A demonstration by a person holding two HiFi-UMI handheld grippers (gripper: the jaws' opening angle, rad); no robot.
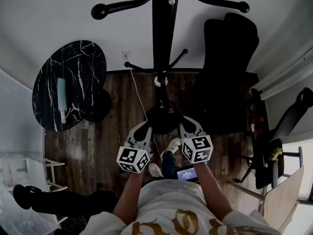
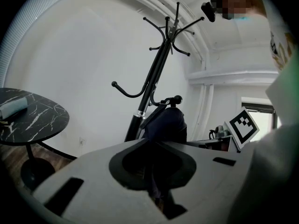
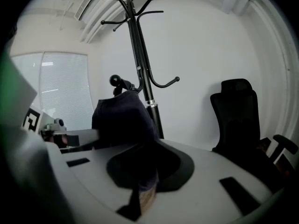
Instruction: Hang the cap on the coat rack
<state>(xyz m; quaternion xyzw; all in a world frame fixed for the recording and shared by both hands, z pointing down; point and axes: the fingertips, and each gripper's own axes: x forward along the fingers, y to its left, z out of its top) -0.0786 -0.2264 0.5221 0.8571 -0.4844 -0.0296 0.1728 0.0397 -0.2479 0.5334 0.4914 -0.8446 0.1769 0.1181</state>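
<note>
Cap pinched by the closed fingers of my left gripper and right gripper, at 6 o'clock of the coat rack; only the gripper views show the pinch.

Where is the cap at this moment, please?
In the head view the cap is at the centre, gripped from both sides by the left hand-held gripper and the right hand-held gripper, just in front of the coat rack pole.
</note>
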